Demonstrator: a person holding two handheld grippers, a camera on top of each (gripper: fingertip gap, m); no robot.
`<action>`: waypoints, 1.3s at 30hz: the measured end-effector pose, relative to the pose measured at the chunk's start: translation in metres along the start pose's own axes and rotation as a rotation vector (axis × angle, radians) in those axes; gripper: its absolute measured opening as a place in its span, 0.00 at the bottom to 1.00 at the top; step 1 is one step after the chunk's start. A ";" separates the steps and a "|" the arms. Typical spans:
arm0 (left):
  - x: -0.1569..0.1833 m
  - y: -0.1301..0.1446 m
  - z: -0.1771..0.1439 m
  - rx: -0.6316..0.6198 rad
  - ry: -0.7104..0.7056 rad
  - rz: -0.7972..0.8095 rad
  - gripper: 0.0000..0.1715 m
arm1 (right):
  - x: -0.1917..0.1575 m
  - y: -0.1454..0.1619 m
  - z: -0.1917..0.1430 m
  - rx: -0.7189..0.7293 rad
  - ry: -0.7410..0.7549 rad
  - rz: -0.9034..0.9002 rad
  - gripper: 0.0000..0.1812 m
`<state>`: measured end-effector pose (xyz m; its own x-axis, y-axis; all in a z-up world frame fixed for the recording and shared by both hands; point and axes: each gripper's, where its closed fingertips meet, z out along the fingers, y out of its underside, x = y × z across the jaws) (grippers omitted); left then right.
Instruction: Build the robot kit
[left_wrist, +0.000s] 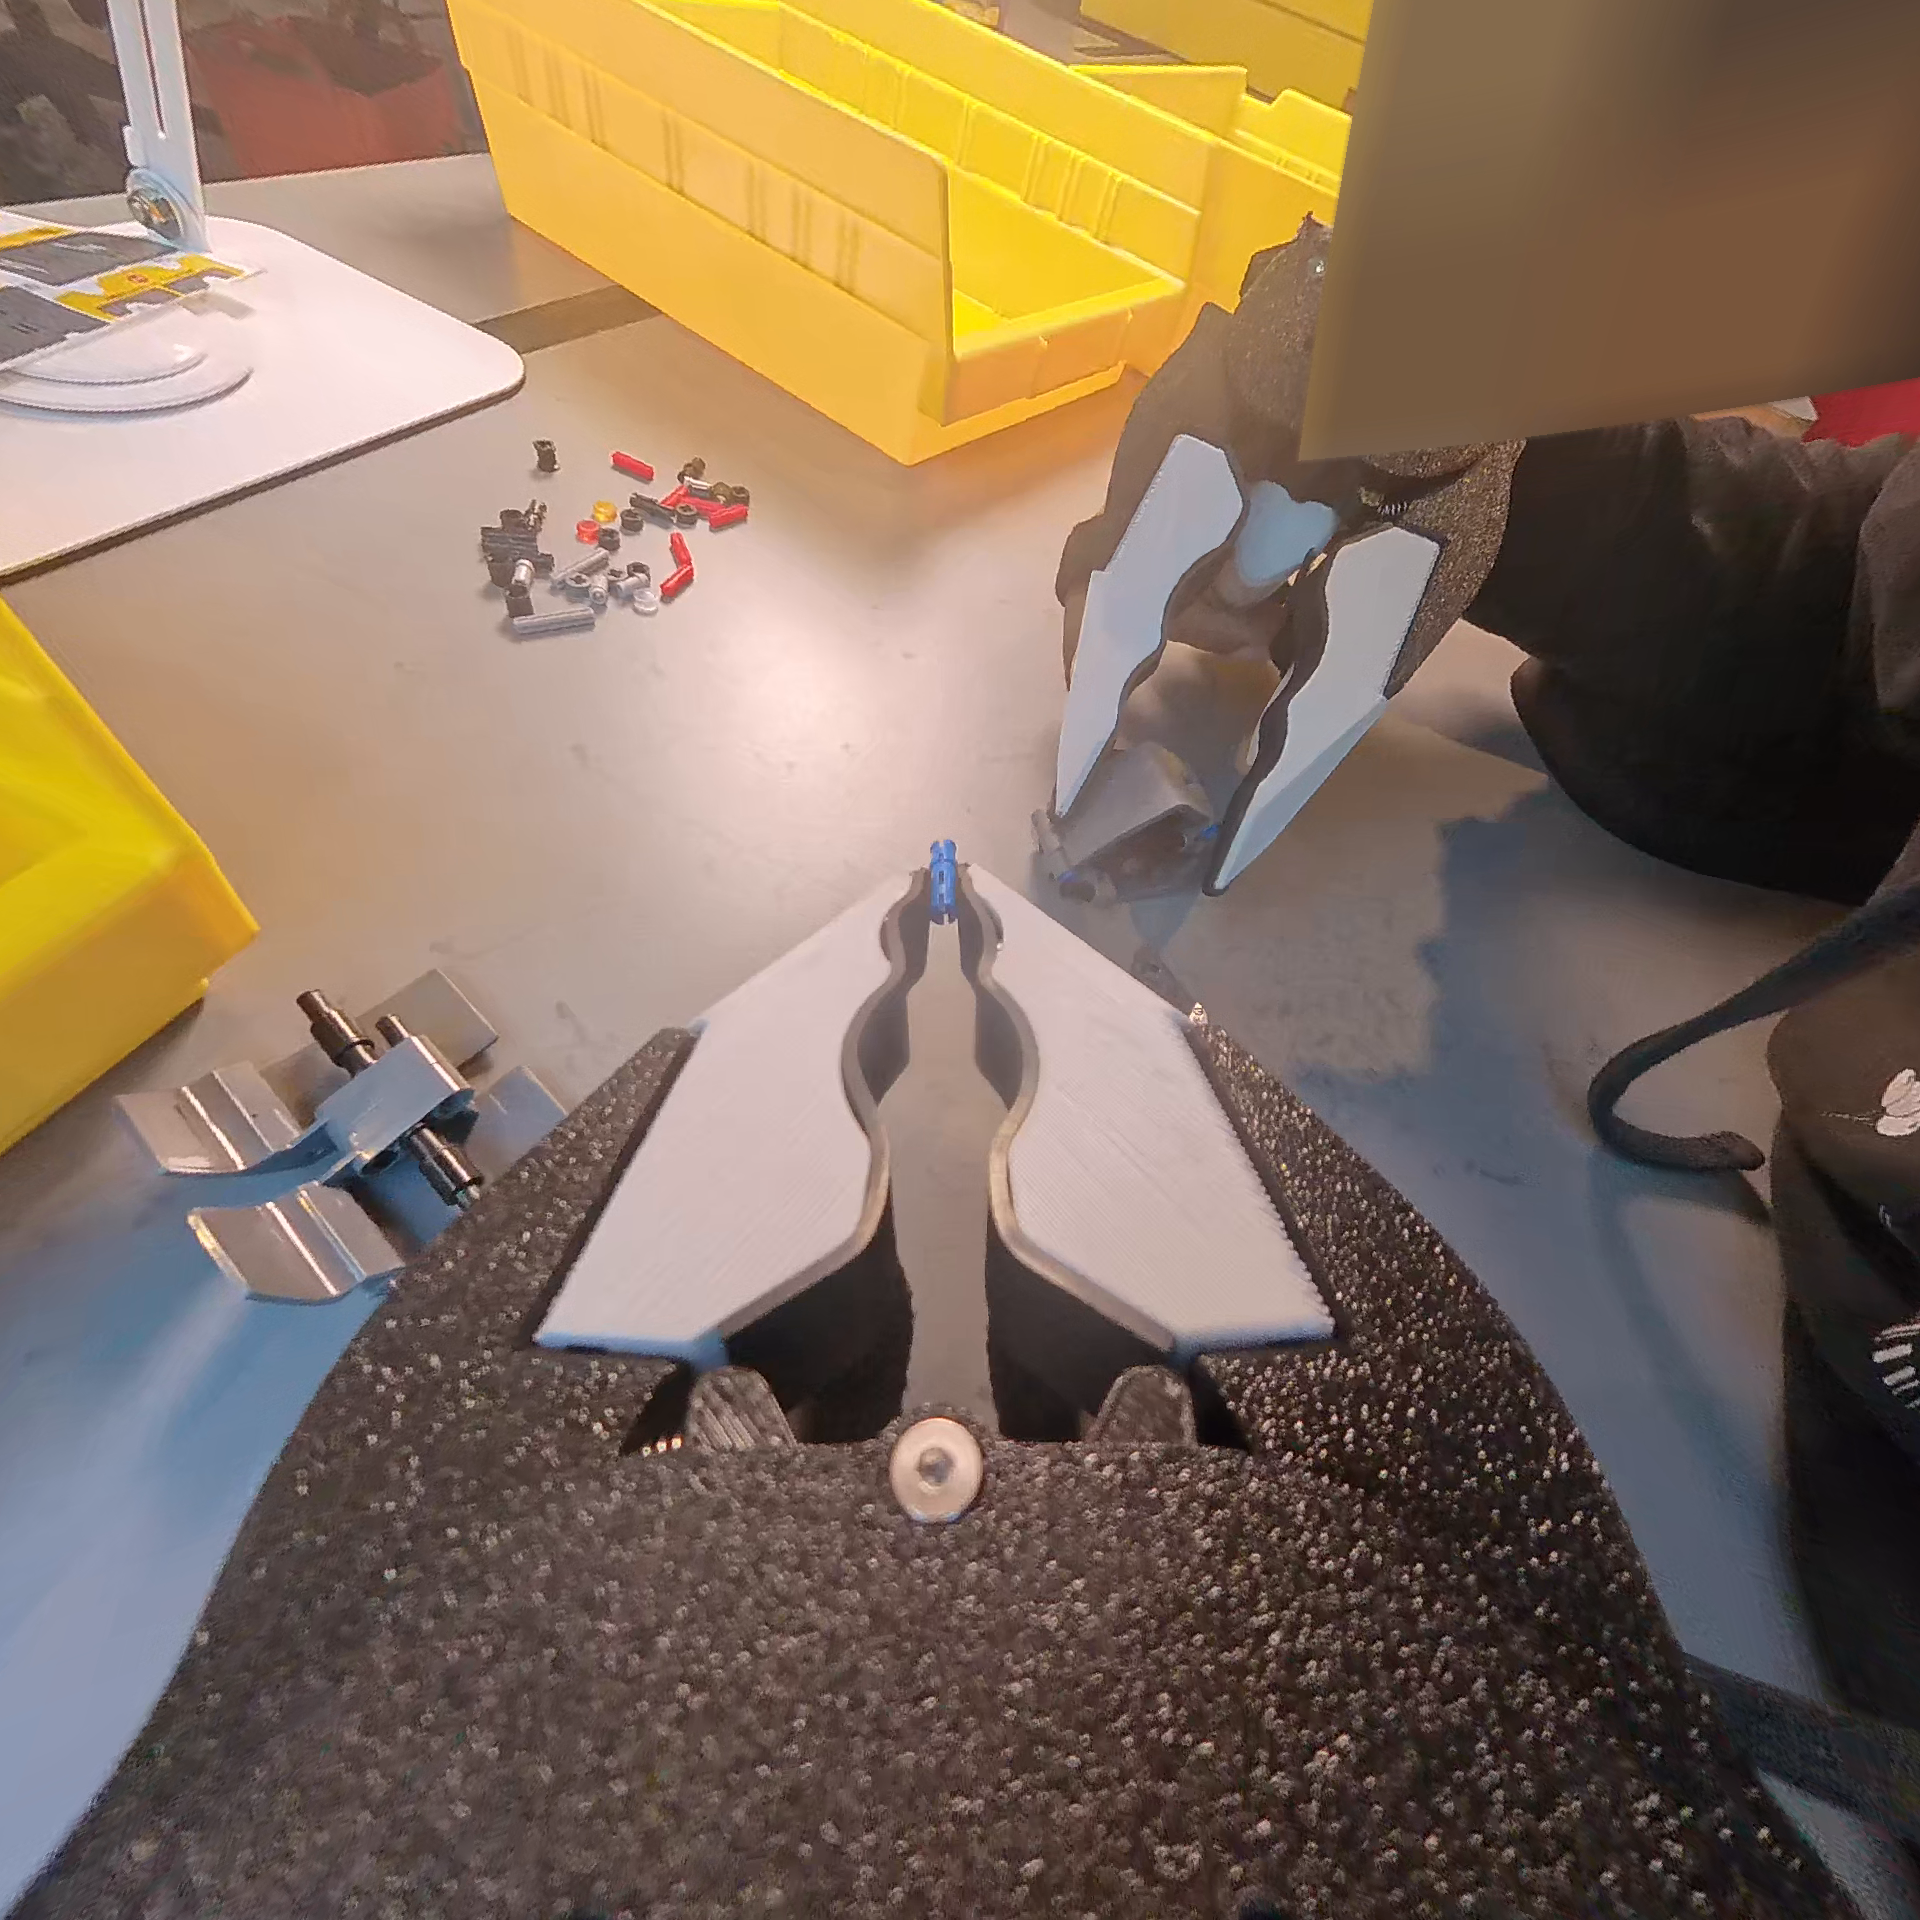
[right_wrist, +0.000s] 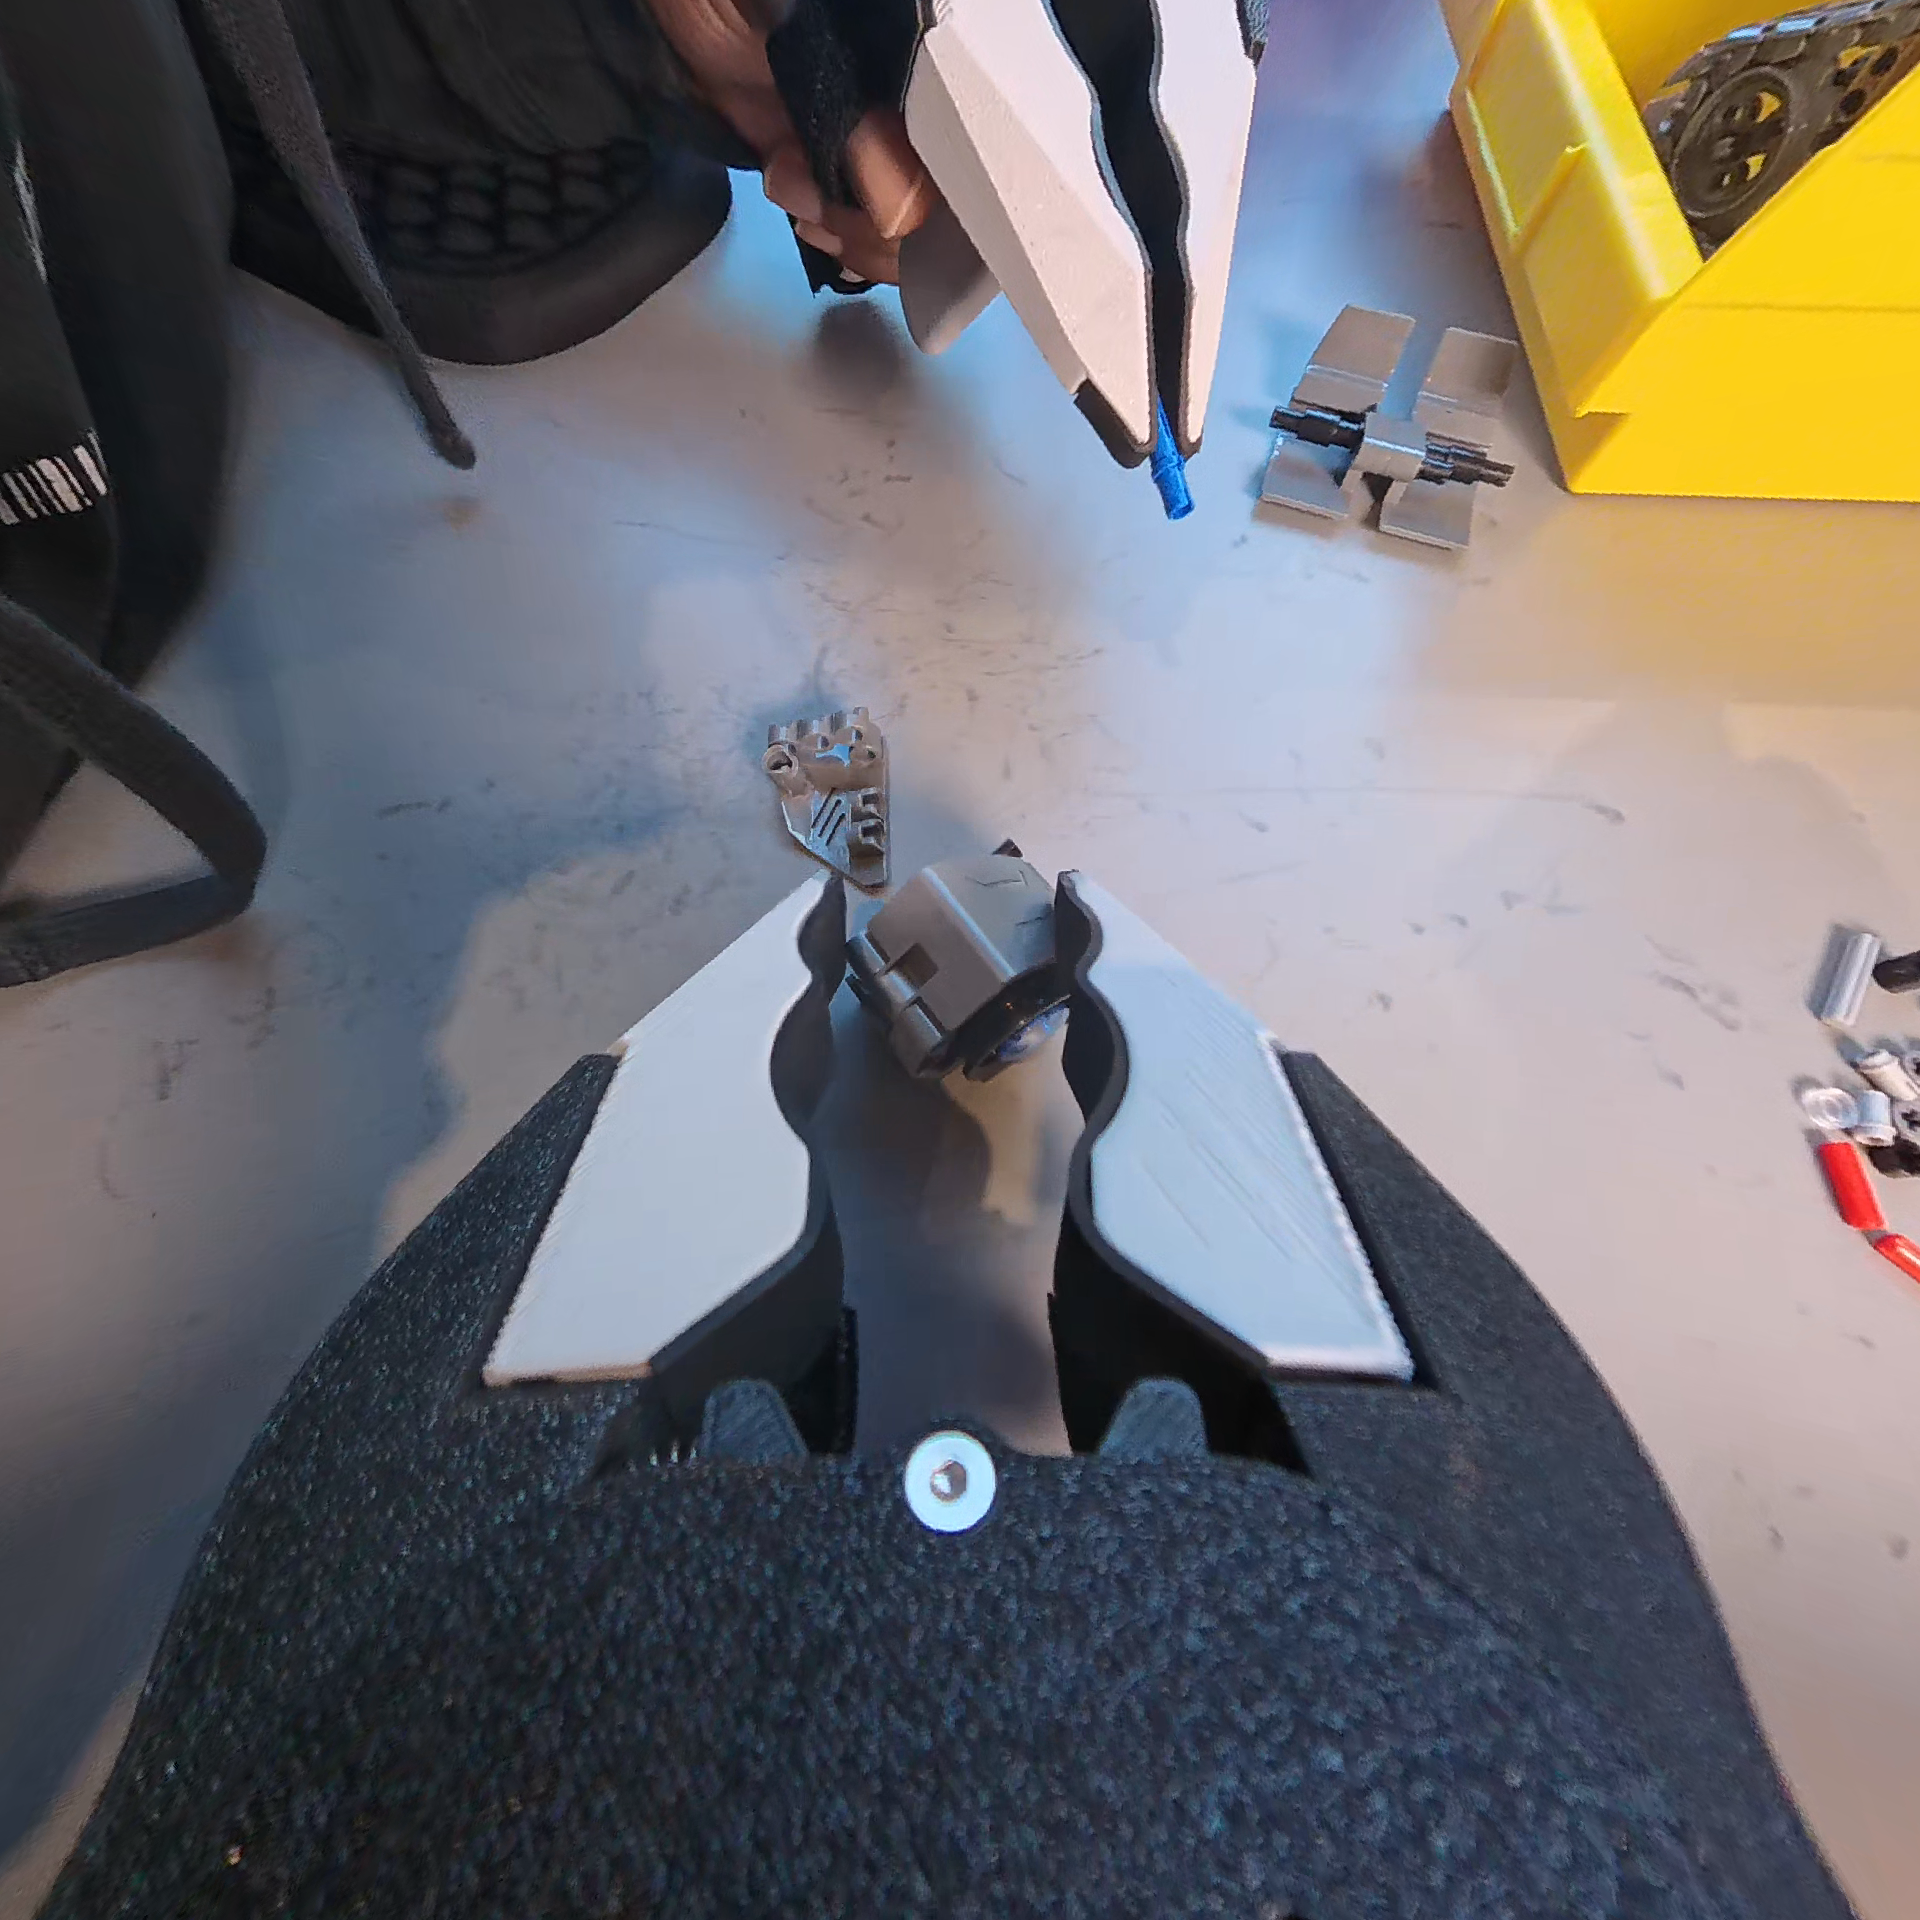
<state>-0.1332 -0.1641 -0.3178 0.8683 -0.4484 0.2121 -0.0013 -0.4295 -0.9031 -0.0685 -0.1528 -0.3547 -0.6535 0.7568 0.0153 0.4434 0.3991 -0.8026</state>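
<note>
The left claw (left_wrist: 943, 896) is clenched on a small blue pin (left_wrist: 942, 881), which sticks out past the fingertips; in the right wrist view the same claw (right_wrist: 1162, 442) hangs tilted downward from the far side, the blue pin (right_wrist: 1172, 480) pointing at the bench (right_wrist: 1351, 779), with a person's hand (right_wrist: 852, 197) gripping it from behind. The right claw (right_wrist: 951, 904) has its fingers parted around a grey block part (right_wrist: 956, 971) that lies on the bench; the right finger touches it, while the left finger seems just clear, so whether it is truly pinched cannot be told. In the left wrist view that claw (left_wrist: 1138, 847) points steeply down with the grey part (left_wrist: 1127, 821) between its tips.

Just beyond the right claw lies a flat grey toothed piece (right_wrist: 836, 795). A grey hinged assembly with black pins (left_wrist: 353, 1112) sits near the left claw, on its left. Farther off is a scatter of small red, black and grey parts (left_wrist: 613, 540). Yellow bins (left_wrist: 831, 208) stand at the far side, one holding a black wheel (right_wrist: 1745, 135). A white board (left_wrist: 312, 343) at far left carries a printed sheet; its writing is too small to read. Dark clothing with a drawstring (left_wrist: 1662, 1081) fills the right.
</note>
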 end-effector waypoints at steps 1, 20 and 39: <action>0.000 0.000 0.000 0.001 0.002 -0.002 0.02 | 0.001 0.001 -0.001 0.002 0.007 0.003 0.22; 0.028 0.011 0.014 -0.071 0.094 0.070 0.02 | 0.003 0.006 -0.008 -0.007 0.044 0.003 0.26; 0.058 -0.008 0.015 0.017 0.175 0.164 0.02 | -0.001 -0.034 -0.023 0.288 0.022 0.037 0.25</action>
<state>-0.0749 -0.1749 -0.3043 0.7582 -0.6406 0.1219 -0.1257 -0.3270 -0.9366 -0.0686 -0.1545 -0.3137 -0.6250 0.7806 -0.0067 0.2719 0.2096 -0.9392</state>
